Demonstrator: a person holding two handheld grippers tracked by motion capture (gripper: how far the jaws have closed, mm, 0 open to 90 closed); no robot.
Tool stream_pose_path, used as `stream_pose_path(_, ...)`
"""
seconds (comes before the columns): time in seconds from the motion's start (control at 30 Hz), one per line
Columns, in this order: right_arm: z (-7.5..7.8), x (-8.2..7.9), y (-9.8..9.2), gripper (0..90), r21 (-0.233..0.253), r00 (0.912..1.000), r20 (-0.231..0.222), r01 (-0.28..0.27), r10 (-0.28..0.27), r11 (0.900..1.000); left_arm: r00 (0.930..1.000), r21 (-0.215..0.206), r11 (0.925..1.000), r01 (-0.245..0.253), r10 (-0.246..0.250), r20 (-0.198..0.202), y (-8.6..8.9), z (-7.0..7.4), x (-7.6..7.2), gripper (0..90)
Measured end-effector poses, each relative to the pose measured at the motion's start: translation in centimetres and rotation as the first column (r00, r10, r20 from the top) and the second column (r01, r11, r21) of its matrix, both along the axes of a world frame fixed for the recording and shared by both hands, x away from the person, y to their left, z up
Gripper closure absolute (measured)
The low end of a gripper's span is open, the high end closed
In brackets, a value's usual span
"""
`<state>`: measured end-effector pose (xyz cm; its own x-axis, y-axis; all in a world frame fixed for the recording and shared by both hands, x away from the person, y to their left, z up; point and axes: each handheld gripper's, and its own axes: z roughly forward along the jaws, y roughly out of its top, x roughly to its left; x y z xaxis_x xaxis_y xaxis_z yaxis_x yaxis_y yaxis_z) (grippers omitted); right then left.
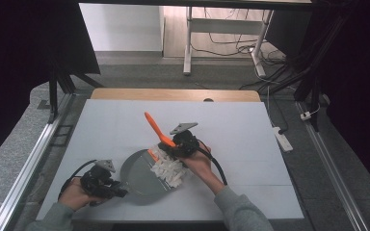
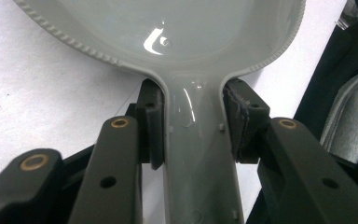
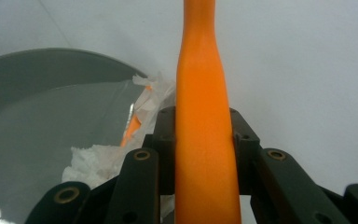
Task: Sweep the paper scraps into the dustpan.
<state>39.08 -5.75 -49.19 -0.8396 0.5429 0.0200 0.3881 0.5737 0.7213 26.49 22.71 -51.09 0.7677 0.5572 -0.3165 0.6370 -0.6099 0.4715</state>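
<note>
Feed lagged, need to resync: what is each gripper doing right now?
Left gripper: shut on the flat handle of the grey plastic dustpan.
Right gripper: shut on the smooth orange plastic brush handle, beside white crumpled paper scraps.

We cannot see the lower end of the orange tool (image 1: 157, 128): in the high view it goes under the right gripper (image 1: 172, 147) and the white scraps (image 1: 170, 169). In the right gripper view the tool (image 3: 204, 116) runs off both top and bottom edges. The pan (image 2: 168, 32) is cut off above the left gripper's (image 2: 195, 128) jaws, and its handle (image 2: 200, 163) leaves the bottom edge. The scraps' material is too small and blurred for us to tell.
</note>
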Motion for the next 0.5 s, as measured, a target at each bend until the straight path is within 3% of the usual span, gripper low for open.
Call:
stream_pose_path(0.3, 0.3, -1.6, 1.7, 70.2, -0.007, 0.9954, 0.028, -0.092, 0.092, 0.996, 1.0000, 0.000, 1.0000, 0.000, 0.000, 0.000, 0.0, 0.0, 0.0, 61.3)
stream_pose_path(0.5, 1.6, -2.6, 2.1, 70.2, 0.039, 0.9881, 0.063, -0.143, 0.141, 0.989, 1.0000, 0.000, 1.0000, 0.000, 0.000, 0.000, 0.0, 0.0, 0.0, 61.3)
